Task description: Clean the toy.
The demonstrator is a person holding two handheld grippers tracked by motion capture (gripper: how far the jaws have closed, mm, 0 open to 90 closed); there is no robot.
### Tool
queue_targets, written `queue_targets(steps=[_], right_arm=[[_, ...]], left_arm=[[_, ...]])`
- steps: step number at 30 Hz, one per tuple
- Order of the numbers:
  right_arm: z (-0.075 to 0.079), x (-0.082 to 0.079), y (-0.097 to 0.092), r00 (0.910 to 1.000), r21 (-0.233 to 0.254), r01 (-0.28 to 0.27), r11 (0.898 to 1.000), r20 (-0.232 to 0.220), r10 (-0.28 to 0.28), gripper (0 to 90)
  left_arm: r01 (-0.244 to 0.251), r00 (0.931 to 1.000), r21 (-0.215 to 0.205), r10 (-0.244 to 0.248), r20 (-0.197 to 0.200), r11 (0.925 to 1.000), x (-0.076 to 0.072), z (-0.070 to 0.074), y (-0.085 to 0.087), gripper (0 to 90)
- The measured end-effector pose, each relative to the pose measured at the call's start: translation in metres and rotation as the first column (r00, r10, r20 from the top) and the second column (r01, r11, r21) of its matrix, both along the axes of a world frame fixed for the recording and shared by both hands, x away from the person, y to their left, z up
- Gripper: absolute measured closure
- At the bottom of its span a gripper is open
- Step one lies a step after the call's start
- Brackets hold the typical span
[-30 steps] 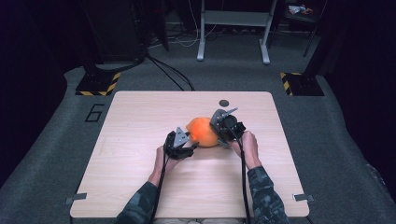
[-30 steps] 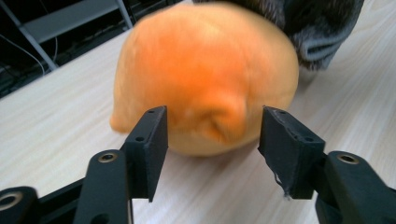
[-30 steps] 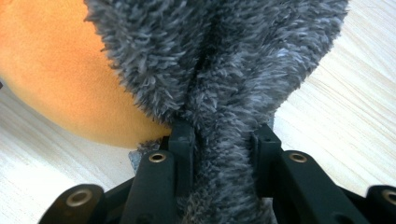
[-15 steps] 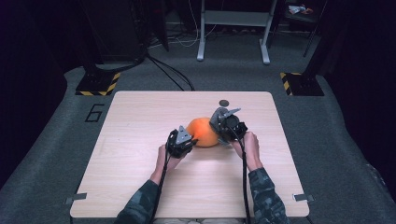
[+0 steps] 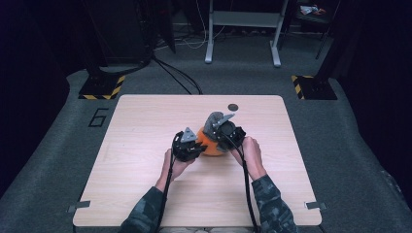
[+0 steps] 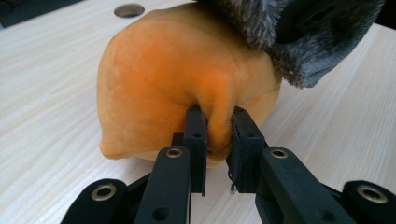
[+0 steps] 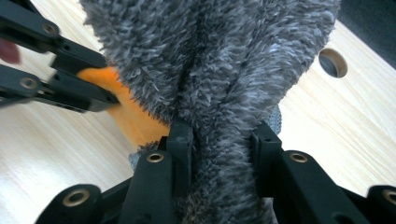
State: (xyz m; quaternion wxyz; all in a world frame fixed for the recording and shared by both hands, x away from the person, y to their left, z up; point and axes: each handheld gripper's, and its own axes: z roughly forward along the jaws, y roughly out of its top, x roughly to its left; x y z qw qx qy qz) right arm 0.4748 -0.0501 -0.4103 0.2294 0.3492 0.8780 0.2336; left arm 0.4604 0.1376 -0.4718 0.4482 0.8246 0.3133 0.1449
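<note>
1. Left gripper [image 6: 215, 135]: jaws have just closed, pinching a fold of the orange plush [image 6: 177, 84]. Right gripper [image 7: 223, 154]: jaws clamped on the grey fuzzy cover [image 7: 210, 65].
2. Plush rests mid-table [image 5: 145, 194], between both grippers.
3. Risk: the thin fold may slip out if the grippers pull apart.
4. Table hole [image 5: 233, 107] lies beyond; nothing obstructs.

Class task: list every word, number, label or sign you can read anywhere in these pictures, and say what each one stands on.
"6": a large dark numeral on the grey floor, just off the table's far left corner.
Black-and-yellow hazard stripes, no wording: on the floor plate at the left and the floor plate at the right.
Nothing readable on the orange plush, the grey fur or the tools.
</note>
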Motion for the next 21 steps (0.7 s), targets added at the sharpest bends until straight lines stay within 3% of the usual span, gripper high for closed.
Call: queue_targets(steps=[6, 7, 13, 19, 21], right_arm=[[-0.004, 0.004, -0.009, 0.9993, -0.016, 0.025, 1.0, -0.027, -0.025, 67.6], [-0.005, 0.005, -0.012, 0.9989, -0.037, 0.034, 0.999, -0.032, -0.036, 67.6], [-0.019, 0.015, -0.031, 0.9886, -0.083, 0.109, 0.991, -0.095, -0.117, 67.5], [-0.039, 0.026, -0.048, 0.9767, -0.066, 0.149, 0.987, -0.146, -0.157, 67.2], [-0.041, 0.026, -0.053, 0.9781, -0.046, 0.152, 0.987, -0.136, -0.157, 67.3]], left_arm=[[0.009, 0.9998, -0.002, -0.009, -0.02, 1.0, 0.001, -0.002, 0.001, 79.2], [0.006, 0.9996, -0.002, -0.006, -0.027, 1.0, 0.001, -0.002, 0.001, 79.2], [0.002, 0.9995, -0.01, -0.002, -0.032, 1.0, 0.001, -0.004, 0.003, 79.2], [-0.001, 0.9994, -0.014, 0.0, -0.035, 0.9999, 0.002, -0.004, 0.006, 78.7], [-0.008, 0.9994, -0.007, 0.007, -0.033, 0.9999, 0.002, -0.004, 0.006, 78.6]])
